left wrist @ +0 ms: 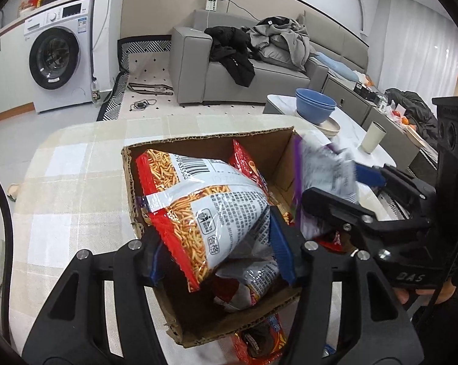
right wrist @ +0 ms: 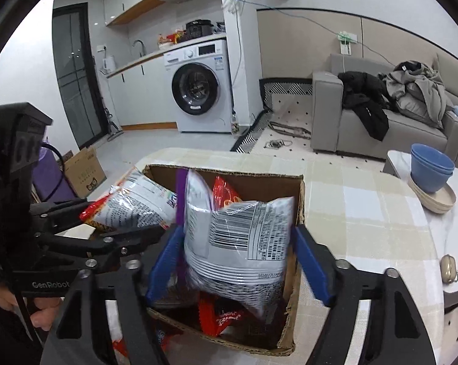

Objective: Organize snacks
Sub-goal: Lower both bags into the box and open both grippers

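White front-loading washing machine [right wrist: 203,91] ahead under white kitchen counter [right wrist: 156,56], dark glass door [right wrist: 74,76] far left. Grey upholstered sofa [right wrist: 378,127] ahead right, heaped with clothes [right wrist: 411,88]. Pale tiled floor [right wrist: 156,143], patterned black-white rug [right wrist: 289,121]. Beige checked tablecloth [right wrist: 366,200] below.

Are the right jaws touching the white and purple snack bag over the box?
Apart. The right wrist view shows the right gripper with clear gaps between each blue jaw and the snack bag, which stands in the cardboard box.
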A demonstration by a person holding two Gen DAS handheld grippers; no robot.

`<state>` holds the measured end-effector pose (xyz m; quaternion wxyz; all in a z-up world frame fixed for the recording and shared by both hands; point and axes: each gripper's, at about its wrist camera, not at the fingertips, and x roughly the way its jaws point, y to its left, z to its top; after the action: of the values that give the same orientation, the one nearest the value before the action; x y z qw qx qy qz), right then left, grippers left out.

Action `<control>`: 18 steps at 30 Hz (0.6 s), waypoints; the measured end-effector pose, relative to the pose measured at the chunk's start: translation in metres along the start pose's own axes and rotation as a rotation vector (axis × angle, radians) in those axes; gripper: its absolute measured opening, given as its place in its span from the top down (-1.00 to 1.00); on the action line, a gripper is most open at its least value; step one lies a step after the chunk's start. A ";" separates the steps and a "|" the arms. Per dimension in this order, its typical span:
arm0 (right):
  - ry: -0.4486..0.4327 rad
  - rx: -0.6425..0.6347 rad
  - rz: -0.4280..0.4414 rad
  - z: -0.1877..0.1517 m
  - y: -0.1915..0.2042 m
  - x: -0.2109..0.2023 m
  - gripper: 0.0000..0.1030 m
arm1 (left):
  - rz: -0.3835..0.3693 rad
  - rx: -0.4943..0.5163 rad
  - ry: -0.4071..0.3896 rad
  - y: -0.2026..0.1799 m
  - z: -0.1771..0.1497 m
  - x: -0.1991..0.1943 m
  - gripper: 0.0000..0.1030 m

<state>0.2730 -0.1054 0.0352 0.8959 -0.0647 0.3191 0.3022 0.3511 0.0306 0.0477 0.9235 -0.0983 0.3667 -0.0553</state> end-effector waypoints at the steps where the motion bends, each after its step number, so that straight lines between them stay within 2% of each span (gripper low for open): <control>1: -0.018 -0.005 -0.008 0.000 0.000 -0.005 -0.69 | -0.012 0.004 0.001 0.000 -0.001 -0.001 -0.22; 7: -0.042 0.023 -0.019 -0.008 -0.012 -0.030 -0.87 | -0.023 0.026 -0.018 -0.003 -0.007 -0.016 -0.79; 8: -0.040 0.024 -0.032 -0.009 -0.013 -0.033 -0.90 | -0.043 0.024 -0.027 -0.004 -0.009 -0.020 -0.98; 9: -0.036 0.025 -0.044 -0.011 -0.015 -0.035 -0.90 | -0.057 0.021 -0.037 -0.004 -0.011 -0.024 -0.99; 18: -0.015 0.083 -0.086 -0.020 -0.024 -0.048 -0.98 | 0.003 0.011 -0.081 -0.006 -0.040 -0.064 -0.99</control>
<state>0.2463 -0.1553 0.0469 0.9124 -0.0387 0.3215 0.2505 0.2764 0.0307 0.0631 0.9382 -0.0945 0.3289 -0.0520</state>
